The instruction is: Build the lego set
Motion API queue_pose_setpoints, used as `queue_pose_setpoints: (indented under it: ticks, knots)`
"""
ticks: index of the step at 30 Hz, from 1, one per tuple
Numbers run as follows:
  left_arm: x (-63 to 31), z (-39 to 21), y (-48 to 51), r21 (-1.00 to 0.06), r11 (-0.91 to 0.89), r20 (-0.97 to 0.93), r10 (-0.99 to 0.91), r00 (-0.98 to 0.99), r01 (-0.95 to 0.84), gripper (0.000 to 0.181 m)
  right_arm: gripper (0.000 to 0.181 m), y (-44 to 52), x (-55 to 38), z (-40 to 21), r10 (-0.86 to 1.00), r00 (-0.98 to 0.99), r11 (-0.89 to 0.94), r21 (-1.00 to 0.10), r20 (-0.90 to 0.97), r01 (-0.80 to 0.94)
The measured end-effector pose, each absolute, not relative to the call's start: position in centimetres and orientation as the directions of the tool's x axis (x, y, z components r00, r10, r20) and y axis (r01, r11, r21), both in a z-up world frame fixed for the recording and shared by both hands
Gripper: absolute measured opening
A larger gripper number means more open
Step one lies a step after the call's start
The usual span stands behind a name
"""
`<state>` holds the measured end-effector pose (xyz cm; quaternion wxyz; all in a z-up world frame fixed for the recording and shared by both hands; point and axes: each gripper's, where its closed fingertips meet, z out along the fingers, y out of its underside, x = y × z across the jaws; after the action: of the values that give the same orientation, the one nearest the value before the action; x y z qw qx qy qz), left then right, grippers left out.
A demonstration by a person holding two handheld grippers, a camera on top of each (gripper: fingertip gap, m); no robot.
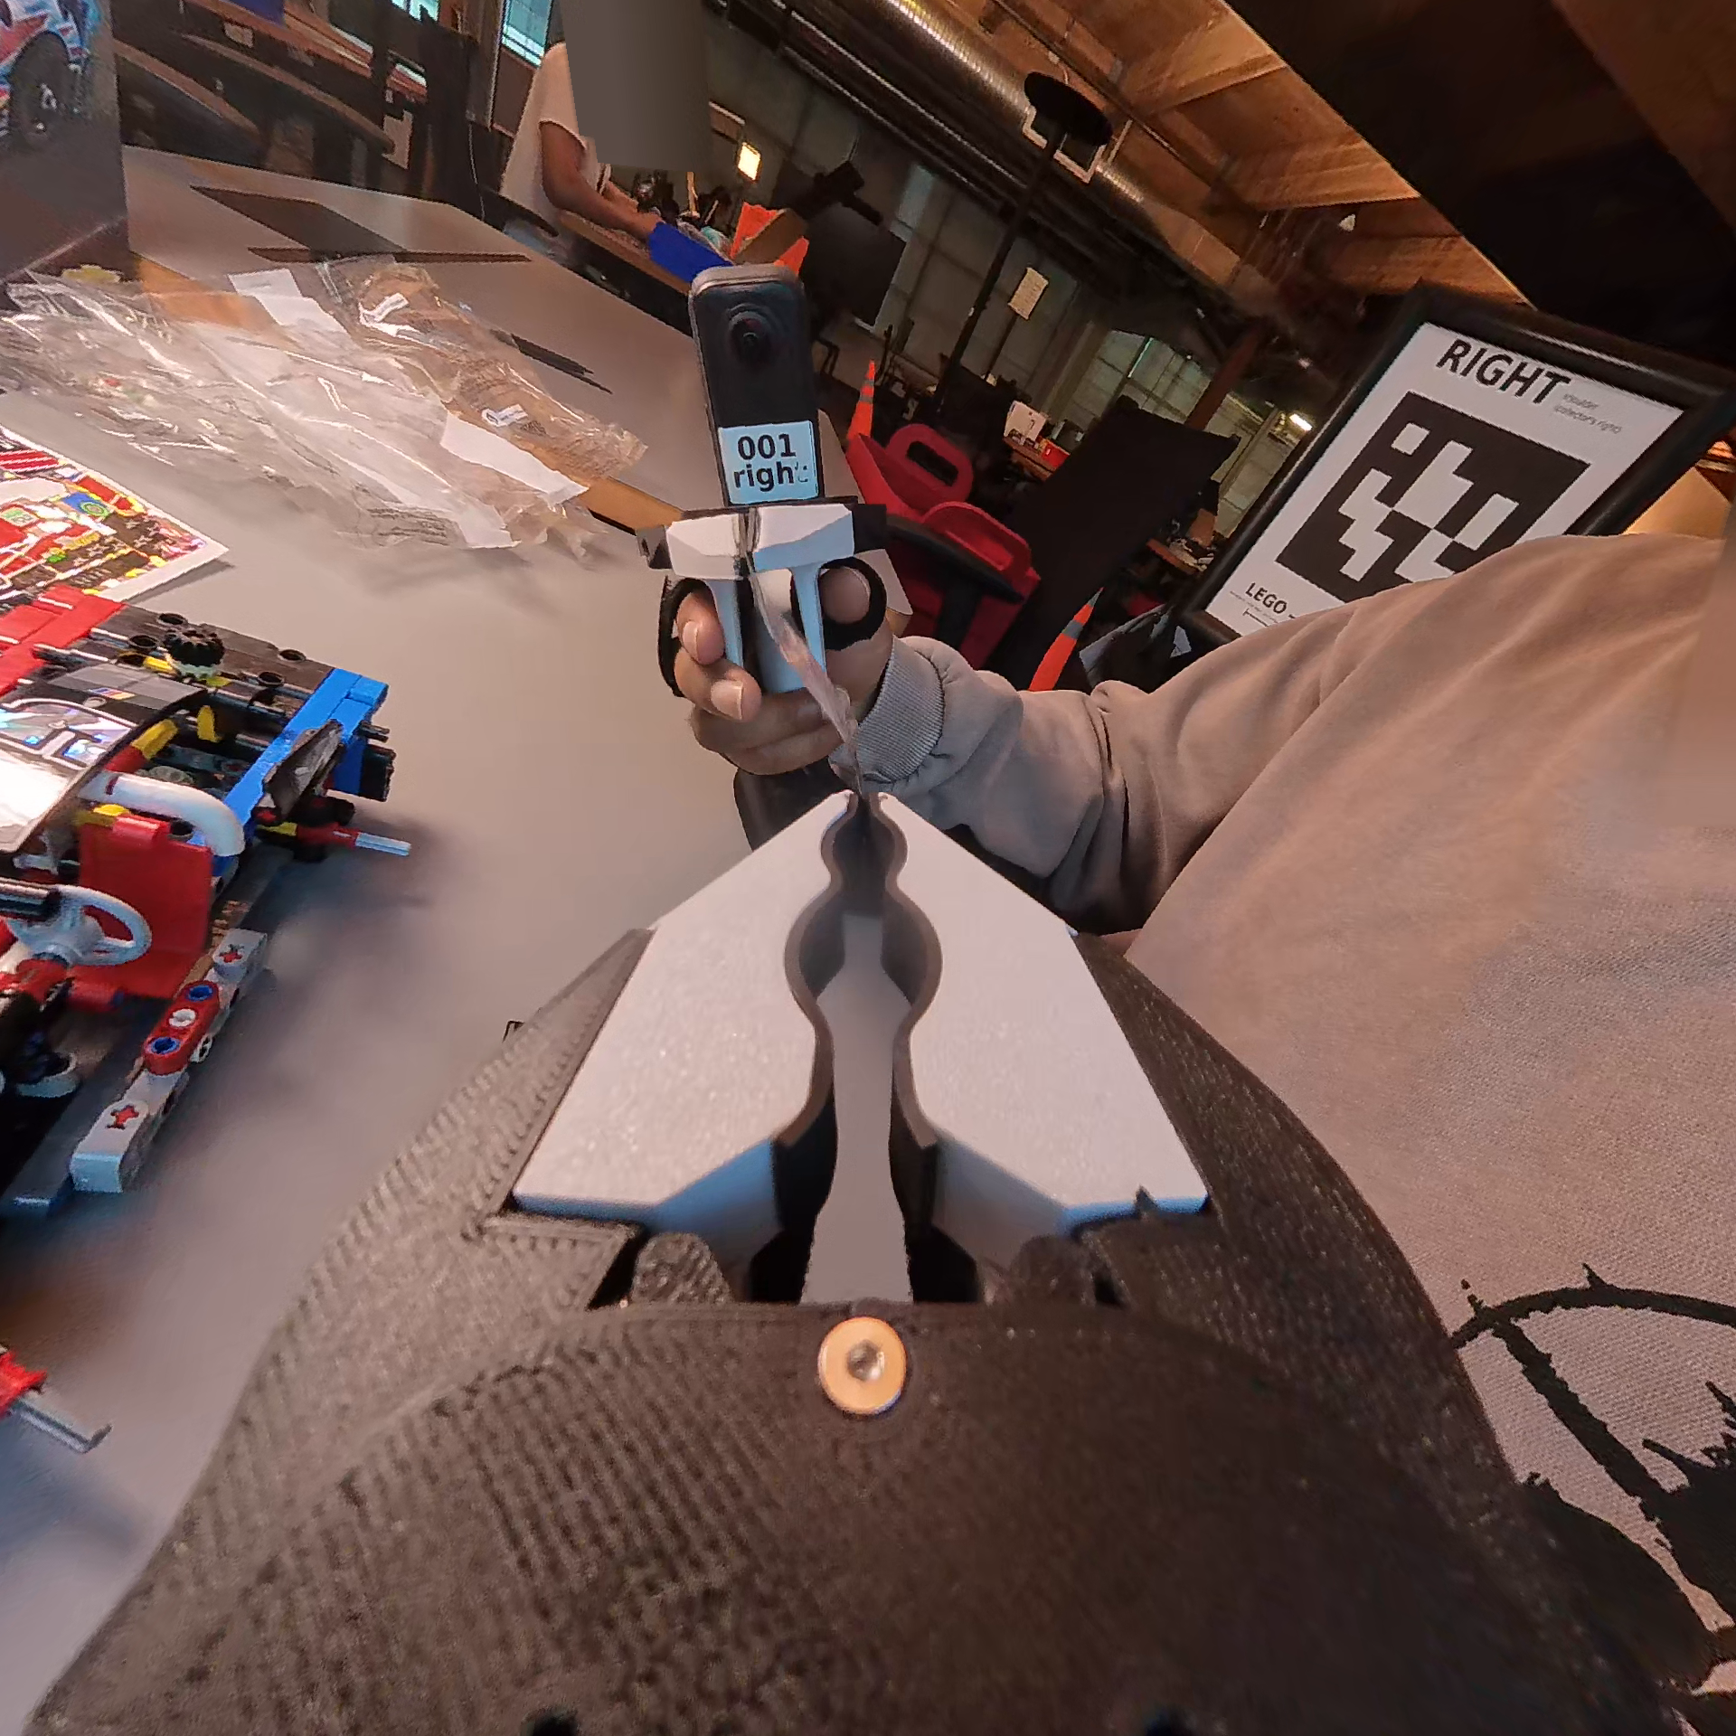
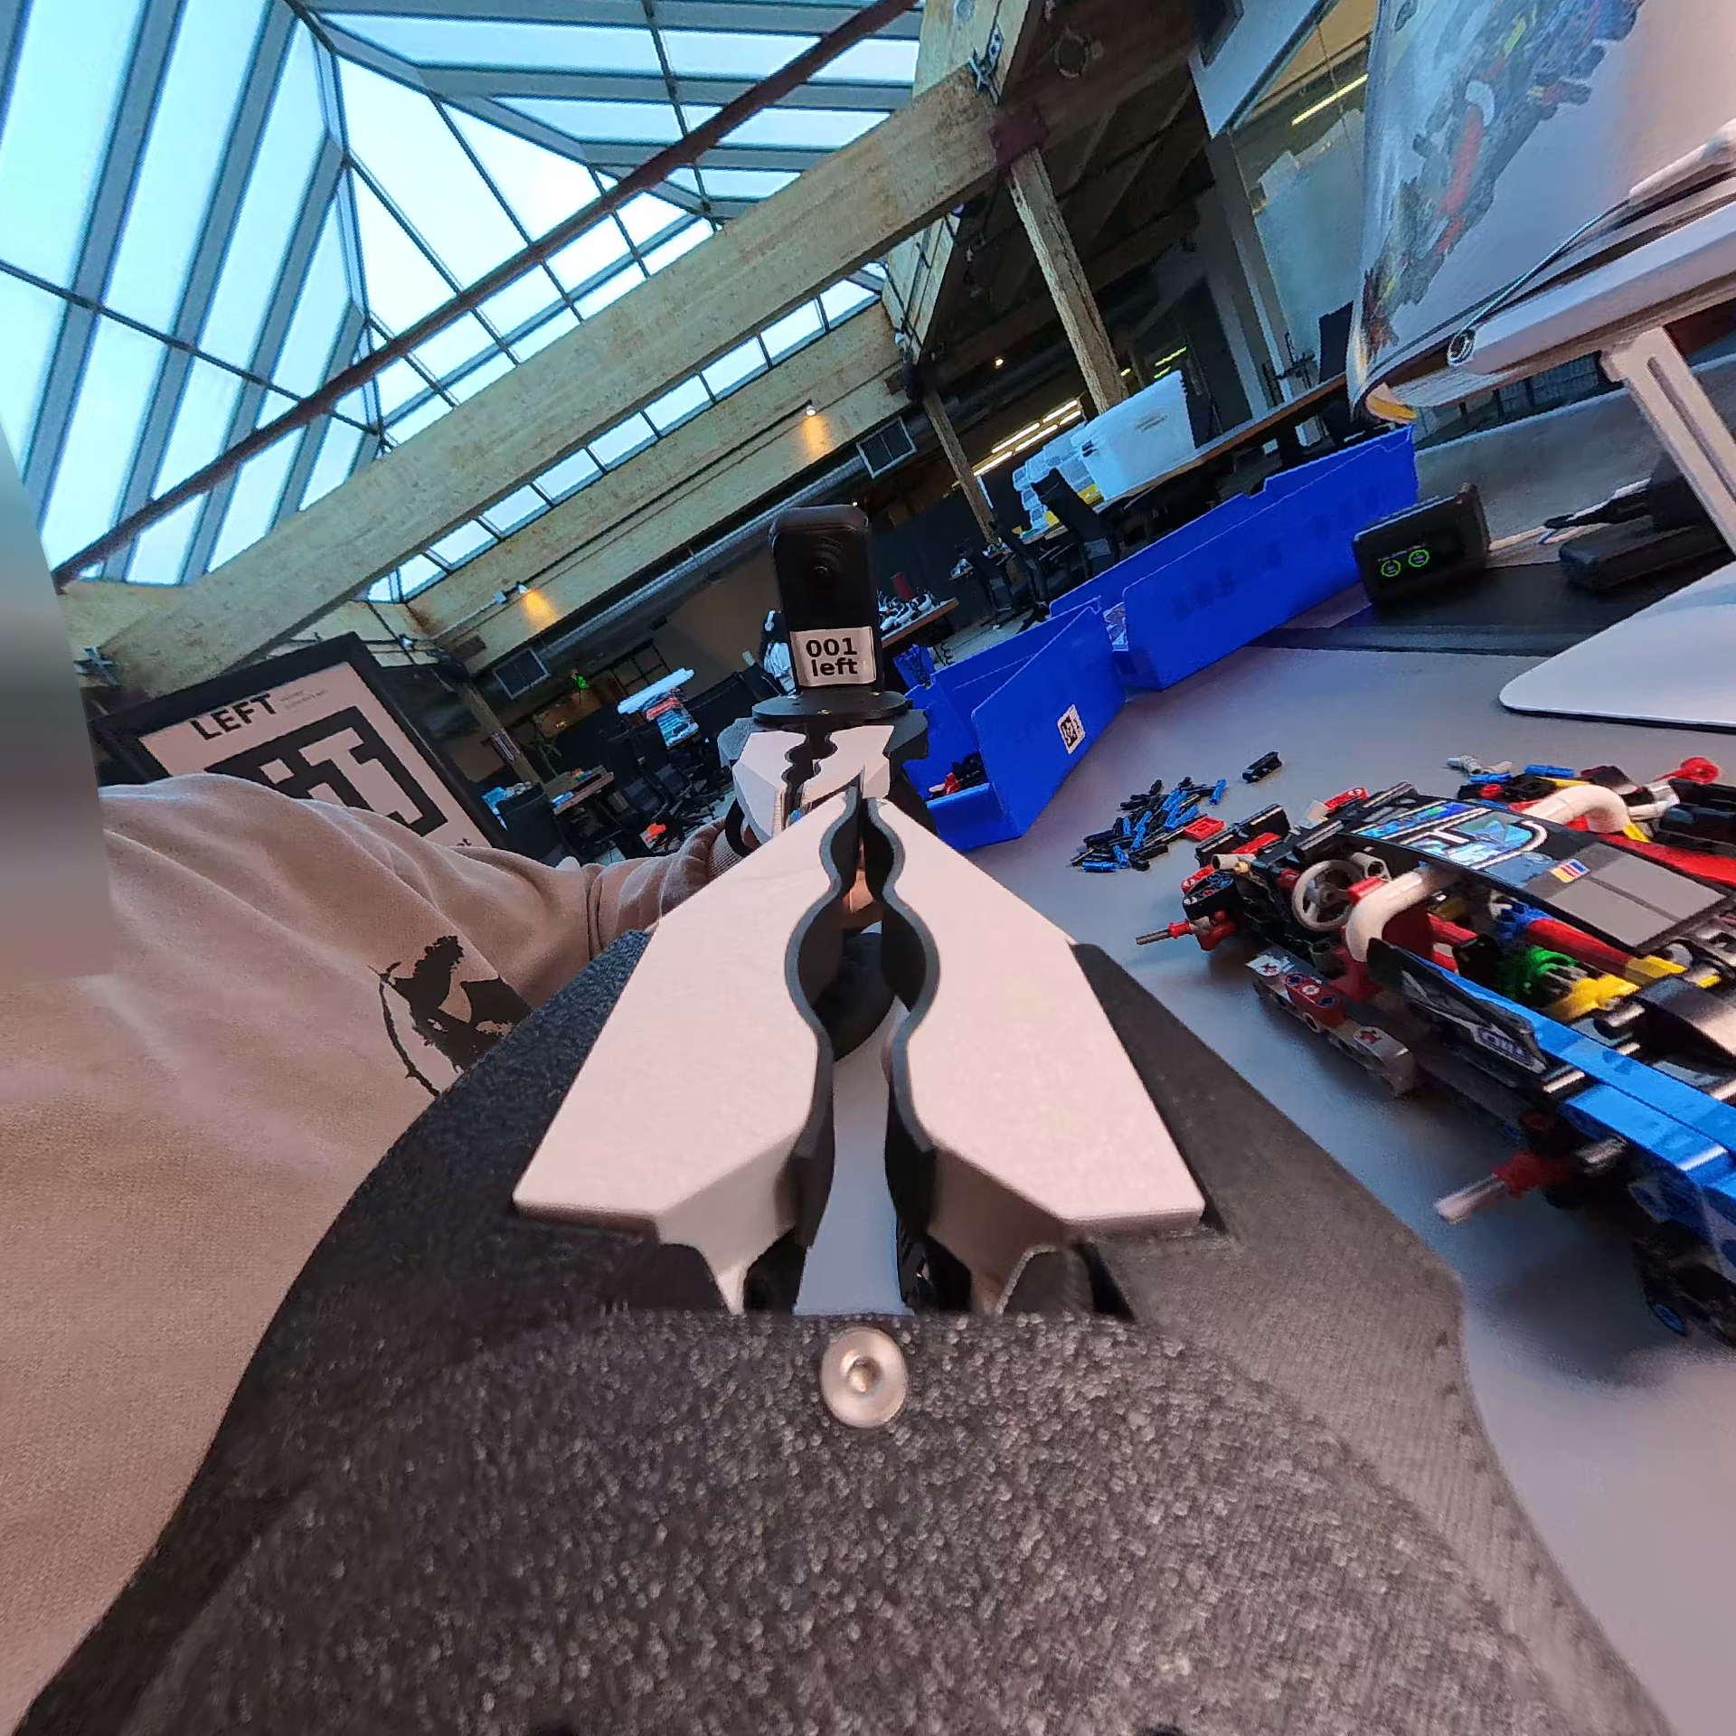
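Note:
My left gripper (image 1: 860, 803) is shut on the lower end of a thin translucent film strip (image 1: 813, 676). The strip runs up to my right gripper (image 1: 751, 564), which a hand holds facing it, jaws together on the other end. In the right wrist view my right gripper (image 2: 860, 798) is shut, tip to tip with the left gripper (image 2: 808, 766); the strip is barely visible there. The part-built Lego car, blue, red and black, lies on the grey table (image 1: 526, 751), to the left in the left wrist view (image 1: 141, 845) and to the right in the right wrist view (image 2: 1503, 939).
Crumpled clear bags (image 1: 310, 395) and a colourful sticker sheet (image 1: 85, 526) lie behind the car. A pile of small blue and black pins (image 2: 1146, 817), blue bins (image 2: 1174, 611) and a booklet on a stand (image 2: 1503, 169) sit beyond. The person's grey sweatshirt (image 1: 1409, 845) is close by. Across from one pair of fingers to the other is roughly 8 cm.

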<state>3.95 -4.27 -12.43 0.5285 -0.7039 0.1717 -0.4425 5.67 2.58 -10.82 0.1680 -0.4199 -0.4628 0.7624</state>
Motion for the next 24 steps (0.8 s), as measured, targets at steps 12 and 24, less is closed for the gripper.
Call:
queue_pose_setpoints:
  ticks: [12, 24]
  knots:
    - [3.5, -12.7, -4.0, -0.897, -0.384, 0.437, -0.688, 0.580, 0.221, 0.000, 0.000, 2.7, 5.7, -10.9, 0.684, -0.572, -0.477, -0.871, -0.453, 0.119]
    - [2.0, -13.1, -3.5, -0.915, -0.341, 0.393, -0.637, 0.663, 0.215, 0.040, 0.000, 2.0, 5.5, -10.8, 0.709, -0.566, -0.433, -0.893, -0.421, 0.121]
